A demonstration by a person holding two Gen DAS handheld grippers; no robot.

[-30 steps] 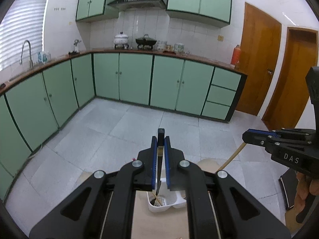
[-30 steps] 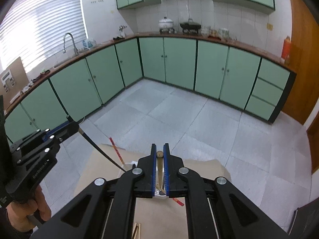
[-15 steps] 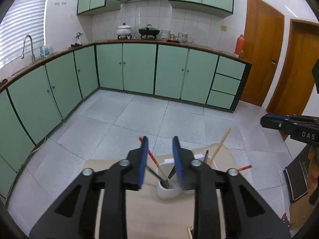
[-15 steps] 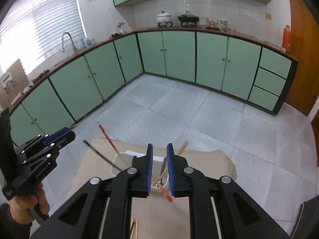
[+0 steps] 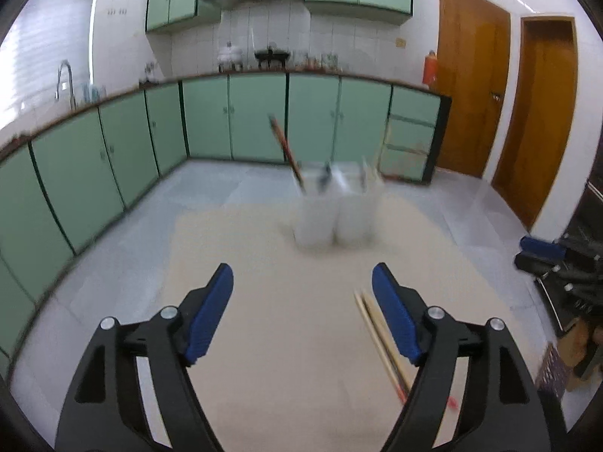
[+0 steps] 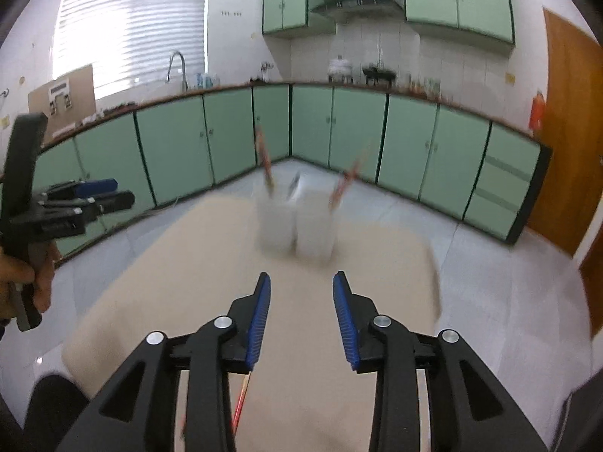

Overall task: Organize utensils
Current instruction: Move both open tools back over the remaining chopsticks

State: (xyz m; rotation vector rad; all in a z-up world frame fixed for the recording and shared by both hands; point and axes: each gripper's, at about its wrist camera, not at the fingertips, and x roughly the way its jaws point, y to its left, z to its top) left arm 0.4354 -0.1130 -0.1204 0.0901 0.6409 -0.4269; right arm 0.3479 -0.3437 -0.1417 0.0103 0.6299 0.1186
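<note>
On the beige table [image 5: 271, 339] — both grippers apart and empty.

We see the left gripper [image 5: 302, 280] with its jaws wide, just opened further, nothing between them; a pair of wooden chopsticks [image 5: 373, 324] lies just beside its right finger. The right gripper [image 6: 301, 284] stands narrower, its jaws also just opened, gap bare. Farther back on the table stands the white utensil holder [image 6: 296, 228] — blurred — with chopsticks and a dark utensil sticking out. A hand [image 6: 22, 275] grips the left tool's handle.
</note>
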